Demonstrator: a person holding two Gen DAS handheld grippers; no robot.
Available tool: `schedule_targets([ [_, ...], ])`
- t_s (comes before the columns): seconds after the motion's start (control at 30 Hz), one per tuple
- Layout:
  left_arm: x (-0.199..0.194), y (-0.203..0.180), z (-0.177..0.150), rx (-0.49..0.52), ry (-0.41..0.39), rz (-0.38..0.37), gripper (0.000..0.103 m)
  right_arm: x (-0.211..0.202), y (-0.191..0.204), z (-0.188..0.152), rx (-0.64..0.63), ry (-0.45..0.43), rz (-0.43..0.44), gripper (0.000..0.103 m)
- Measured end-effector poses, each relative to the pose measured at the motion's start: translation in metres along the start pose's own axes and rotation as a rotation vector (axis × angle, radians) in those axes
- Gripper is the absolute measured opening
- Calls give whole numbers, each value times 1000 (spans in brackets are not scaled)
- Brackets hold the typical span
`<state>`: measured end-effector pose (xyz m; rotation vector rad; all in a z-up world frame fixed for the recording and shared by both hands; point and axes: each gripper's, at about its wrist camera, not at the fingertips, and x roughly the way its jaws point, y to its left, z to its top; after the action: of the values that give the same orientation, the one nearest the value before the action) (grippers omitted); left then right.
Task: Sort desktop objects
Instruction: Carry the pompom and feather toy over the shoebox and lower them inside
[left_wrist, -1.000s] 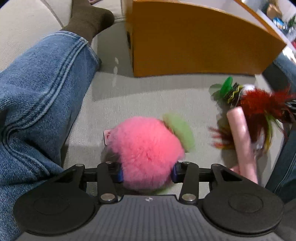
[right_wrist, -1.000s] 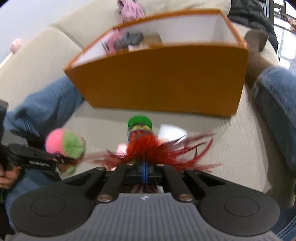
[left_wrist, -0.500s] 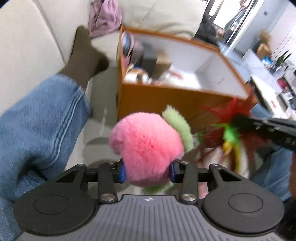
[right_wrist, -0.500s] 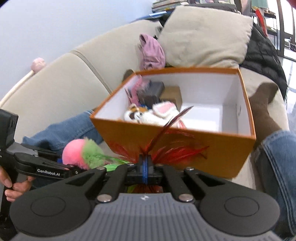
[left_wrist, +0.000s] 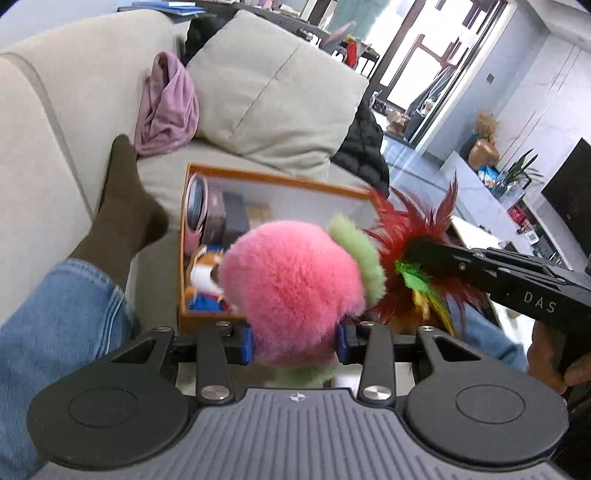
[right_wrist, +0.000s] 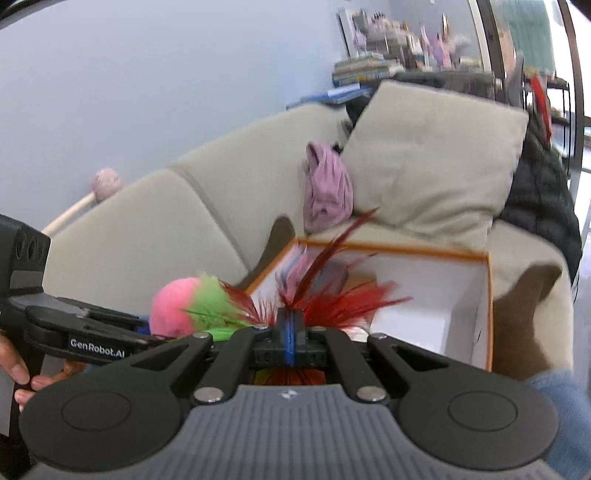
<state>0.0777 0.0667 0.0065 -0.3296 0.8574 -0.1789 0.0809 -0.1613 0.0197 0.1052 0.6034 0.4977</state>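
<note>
Right now both hands are holding toys up over the near edge of the orange box (left_wrist: 280, 178) sitting on the sofa (left_wrist: 55, 110). The left gripper (left_wrist: 295, 341) is squeezing a fluffy pink ball (left_wrist: 291, 284) with a green tuft, its fingers (left_wrist: 245, 341) sinking into the fur on either side. The right gripper (right_wrist: 291, 345) is pinching a red feather toy (right_wrist: 332, 295), fingers pressed nearly together on it. Feathers and ball are crowding each other, touching or nearly so; I'd worry they are tangling, so one release could drag the other toy aside or spill it outside the box. The soft ball could also be slipping under a shallow grip. Inside the box, a plush animal (left_wrist: 205, 267) and small cartons are already filling the left end.
</note>
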Motion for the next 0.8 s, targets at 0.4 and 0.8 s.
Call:
schedule_targets([
  [0.4, 22, 14, 36, -24, -5, -2, 25, 23, -18, 44, 9, -59, -34, 0],
  [0.8, 56, 31, 49, -14, 43, 10, 19, 86, -53, 44, 65, 42, -94, 0],
])
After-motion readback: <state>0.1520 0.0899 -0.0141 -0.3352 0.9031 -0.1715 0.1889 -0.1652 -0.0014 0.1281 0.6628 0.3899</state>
